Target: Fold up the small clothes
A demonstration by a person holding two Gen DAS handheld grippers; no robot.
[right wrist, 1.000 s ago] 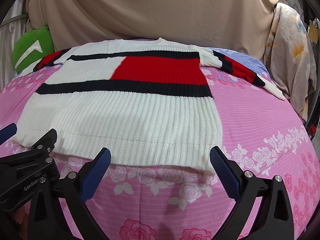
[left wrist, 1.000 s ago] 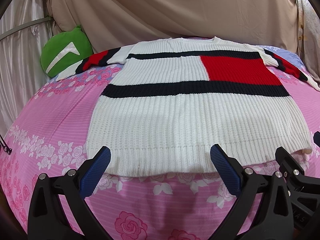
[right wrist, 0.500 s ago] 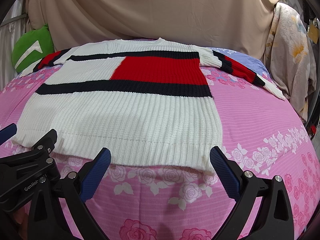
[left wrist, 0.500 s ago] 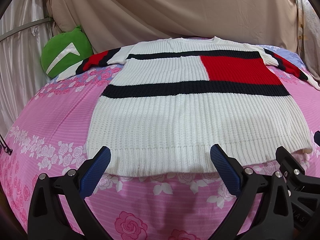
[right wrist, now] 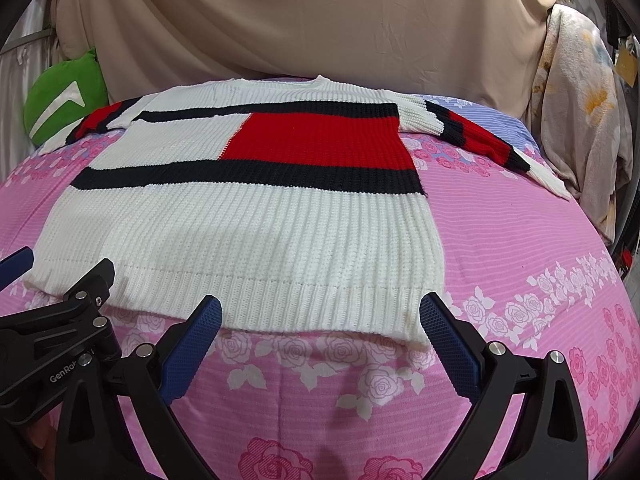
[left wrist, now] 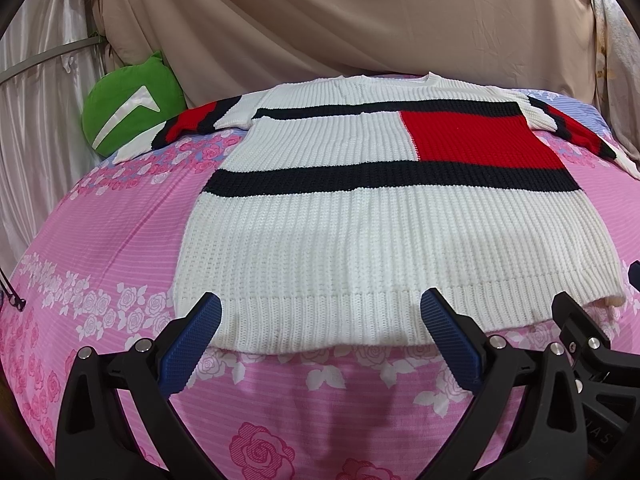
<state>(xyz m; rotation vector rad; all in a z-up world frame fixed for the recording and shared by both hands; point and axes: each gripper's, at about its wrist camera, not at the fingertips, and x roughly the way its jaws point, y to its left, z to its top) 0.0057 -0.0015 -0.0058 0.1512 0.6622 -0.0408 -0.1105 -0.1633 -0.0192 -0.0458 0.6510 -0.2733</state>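
A white ribbed knit sweater (left wrist: 360,232) with navy stripes and a red block lies flat on the pink floral bed, sleeves spread out; it also shows in the right wrist view (right wrist: 248,224). My left gripper (left wrist: 320,340) is open and empty, its blue pads at the hem's left half, just in front of it. My right gripper (right wrist: 320,340) is open and empty at the hem's right corner. Each gripper shows at the edge of the other's view.
The pink rose-print bedsheet (left wrist: 100,248) covers the bed. A green plush cushion (left wrist: 128,100) sits at the back left by the left sleeve. A beige cloth (right wrist: 320,20) hangs behind. A floral blanket (right wrist: 580,100) hangs at the right.
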